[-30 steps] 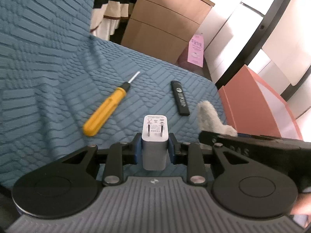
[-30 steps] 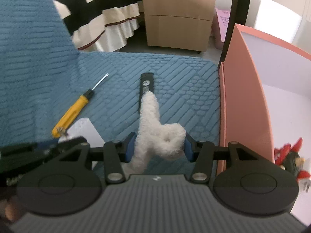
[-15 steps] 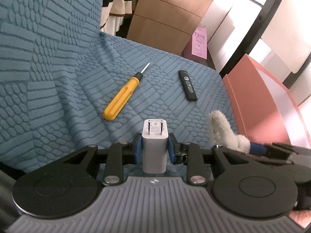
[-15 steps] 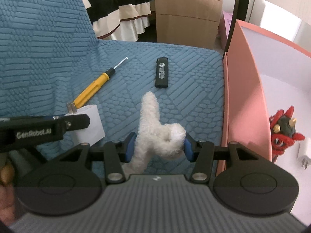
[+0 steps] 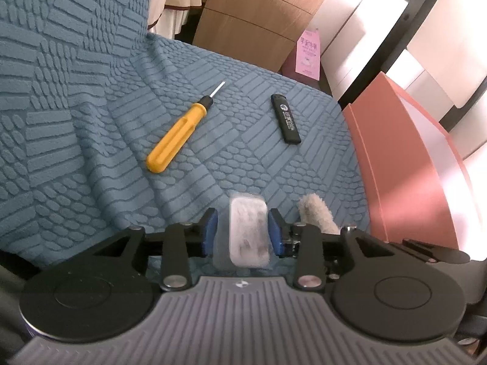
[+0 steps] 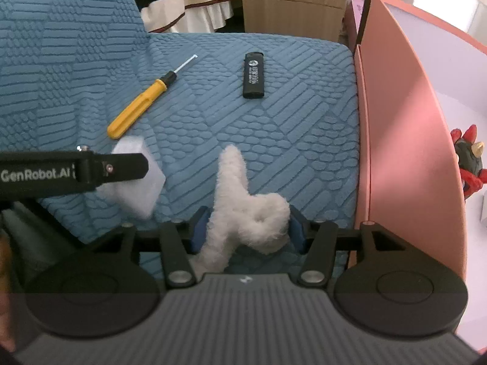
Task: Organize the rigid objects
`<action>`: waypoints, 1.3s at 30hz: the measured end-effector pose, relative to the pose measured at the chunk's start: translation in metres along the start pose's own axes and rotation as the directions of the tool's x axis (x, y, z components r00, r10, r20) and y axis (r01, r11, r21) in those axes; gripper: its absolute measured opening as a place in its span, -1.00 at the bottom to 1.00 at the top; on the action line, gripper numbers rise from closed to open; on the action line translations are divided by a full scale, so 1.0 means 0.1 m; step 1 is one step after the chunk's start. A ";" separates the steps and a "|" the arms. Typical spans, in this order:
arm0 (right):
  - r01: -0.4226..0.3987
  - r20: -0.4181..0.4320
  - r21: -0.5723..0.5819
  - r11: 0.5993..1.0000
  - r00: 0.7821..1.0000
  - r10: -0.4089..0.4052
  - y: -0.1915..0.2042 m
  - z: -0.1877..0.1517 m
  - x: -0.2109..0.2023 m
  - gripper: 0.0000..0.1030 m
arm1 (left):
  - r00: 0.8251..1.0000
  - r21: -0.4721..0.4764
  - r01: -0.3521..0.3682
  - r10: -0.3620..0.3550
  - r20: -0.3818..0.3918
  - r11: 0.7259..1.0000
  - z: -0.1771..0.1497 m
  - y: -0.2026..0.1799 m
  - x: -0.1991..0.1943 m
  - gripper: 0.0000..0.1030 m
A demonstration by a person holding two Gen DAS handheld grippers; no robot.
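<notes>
Blurred white charger [image 5: 248, 231] sits between the left gripper [image 5: 243, 232] pads
Right gripper [image 6: 246, 228] clamps a fluffy white toy [image 6: 243, 206] beside the pink box [image 6: 404, 140]

white charger [image 5: 248, 232] blurred, red toy [image 6: 470, 164] cut off, perhaps a figurine

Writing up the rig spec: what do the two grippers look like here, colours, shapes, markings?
Both match: the left gripper and right gripper have black linkage arms with silver rivets, blue finger pads, two round black discs and a ribbed grey body with a small logo. White "GenRobot.AI" lettering runs along the left gripper's side. No cables or sleeves visible.
</notes>
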State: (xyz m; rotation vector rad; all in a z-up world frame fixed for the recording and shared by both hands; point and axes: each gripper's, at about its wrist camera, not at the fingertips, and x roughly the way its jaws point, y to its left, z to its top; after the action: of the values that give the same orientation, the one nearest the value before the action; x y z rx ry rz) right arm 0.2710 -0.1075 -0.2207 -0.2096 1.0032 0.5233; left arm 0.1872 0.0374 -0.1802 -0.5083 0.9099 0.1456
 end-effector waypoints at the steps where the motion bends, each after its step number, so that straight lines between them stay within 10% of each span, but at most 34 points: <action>1: -0.005 -0.004 0.009 1.000 1.000 0.005 -0.01 0.00 0.01 0.13 | 1.000 0.000 -0.004 0.004 0.002 1.000 0.00 0.00 0.00 -0.17; 37: 0.045 0.078 0.023 0.999 0.996 -0.046 0.00 0.12 -0.25 -0.01 | 0.999 0.009 -0.020 0.020 0.049 1.000 0.14 -0.05 0.06 -0.41; 39: 0.050 0.086 0.022 0.998 0.995 -0.052 -0.02 0.14 -0.30 -0.01 | 0.998 0.000 -0.007 0.007 0.060 1.000 0.15 -0.05 -0.01 -0.83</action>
State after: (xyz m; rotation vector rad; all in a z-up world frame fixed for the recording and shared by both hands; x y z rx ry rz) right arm 0.2694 -0.1134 -0.1877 -0.1934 0.9160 0.4719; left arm 0.1997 0.0404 -0.1701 -0.4981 0.8528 0.1668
